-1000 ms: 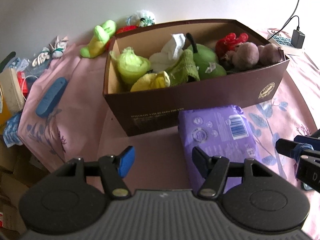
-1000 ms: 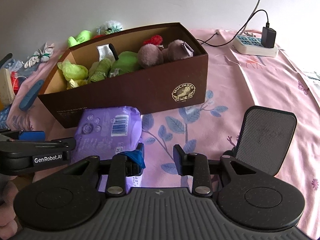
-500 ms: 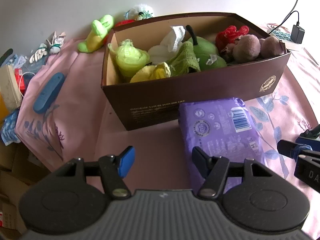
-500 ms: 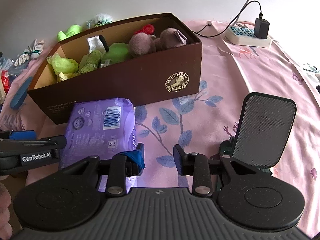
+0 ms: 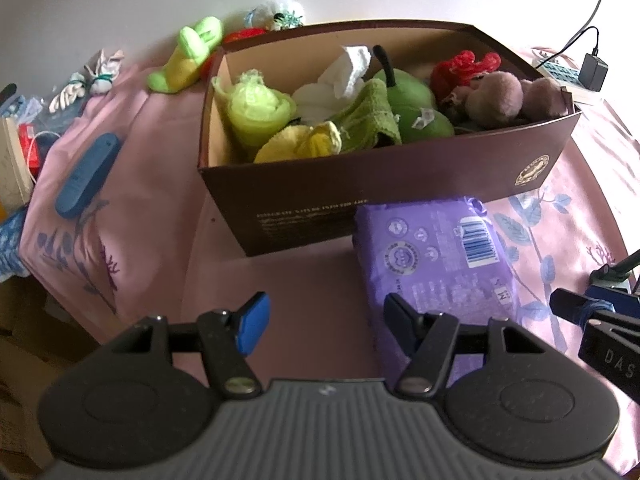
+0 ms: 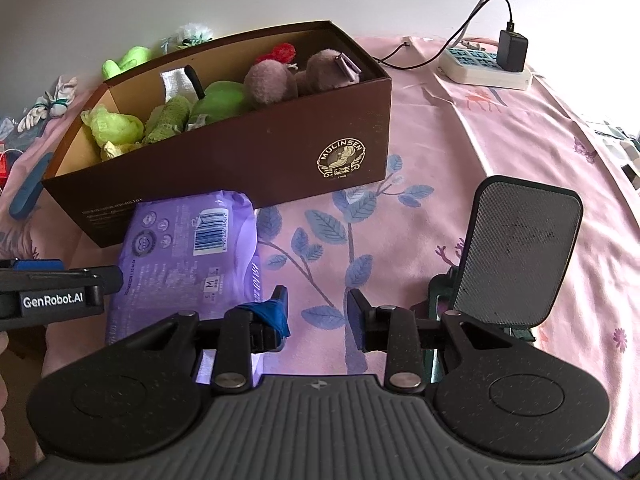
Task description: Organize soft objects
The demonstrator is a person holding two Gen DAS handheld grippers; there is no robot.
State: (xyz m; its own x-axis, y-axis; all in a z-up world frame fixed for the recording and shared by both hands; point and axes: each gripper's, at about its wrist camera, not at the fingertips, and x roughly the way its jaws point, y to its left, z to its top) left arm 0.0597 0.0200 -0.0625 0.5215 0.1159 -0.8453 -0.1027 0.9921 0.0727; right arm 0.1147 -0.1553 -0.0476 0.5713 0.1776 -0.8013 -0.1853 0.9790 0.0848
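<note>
Both grippers hang over the near edge of the pink floral tablecloth [image 6: 460, 152], fingers apart and holding nothing: the left gripper [image 5: 324, 314] wide, the right gripper [image 6: 318, 314] narrower. Between them lies a purple soft pack [image 5: 436, 256], its far end touching the brown shoebox [image 6: 240, 160], which is full of plush toys [image 5: 496, 98] and cloths [image 5: 260, 110].
</note>
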